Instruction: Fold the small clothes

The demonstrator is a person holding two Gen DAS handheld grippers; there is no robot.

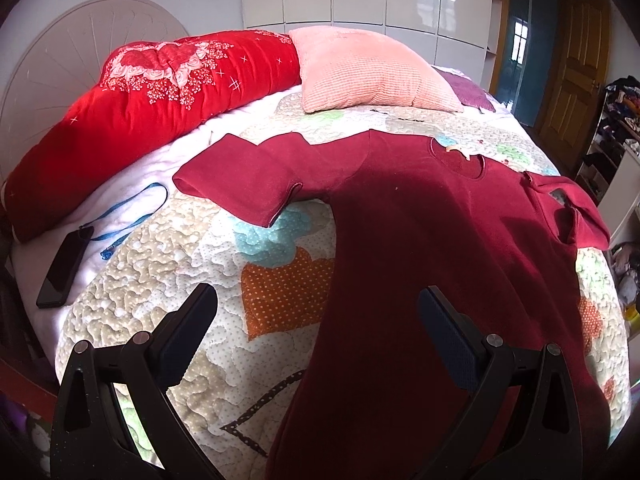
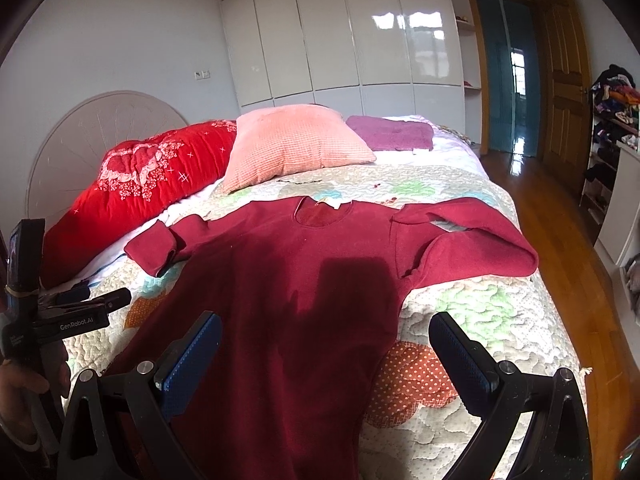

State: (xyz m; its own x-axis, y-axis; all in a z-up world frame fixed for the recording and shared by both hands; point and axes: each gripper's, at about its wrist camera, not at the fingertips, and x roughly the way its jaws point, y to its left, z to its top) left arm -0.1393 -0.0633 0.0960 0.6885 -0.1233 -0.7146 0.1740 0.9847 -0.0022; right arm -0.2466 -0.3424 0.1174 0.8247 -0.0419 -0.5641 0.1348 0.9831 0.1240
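Note:
A dark red long-sleeved top [image 1: 420,248] lies flat on the quilted bed, neck away from me; it also shows in the right wrist view [image 2: 304,300]. Its left sleeve [image 1: 244,184] stretches out to the left, and its right sleeve [image 2: 464,240] is bent back on itself at the bed's right edge. My left gripper [image 1: 318,300] is open and empty, hovering over the top's lower left edge. My right gripper [image 2: 326,326] is open and empty above the top's lower body. The left gripper's body [image 2: 68,316] shows at the left in the right wrist view.
A patchwork quilt [image 1: 192,344] covers the bed. A red quilt roll [image 1: 132,112], a pink pillow [image 1: 368,72] and a purple cloth [image 2: 392,132] lie at the head. A black phone [image 1: 64,268] with a blue lanyard [image 1: 132,216] lies at the left. Wooden floor [image 2: 580,280] runs along the right.

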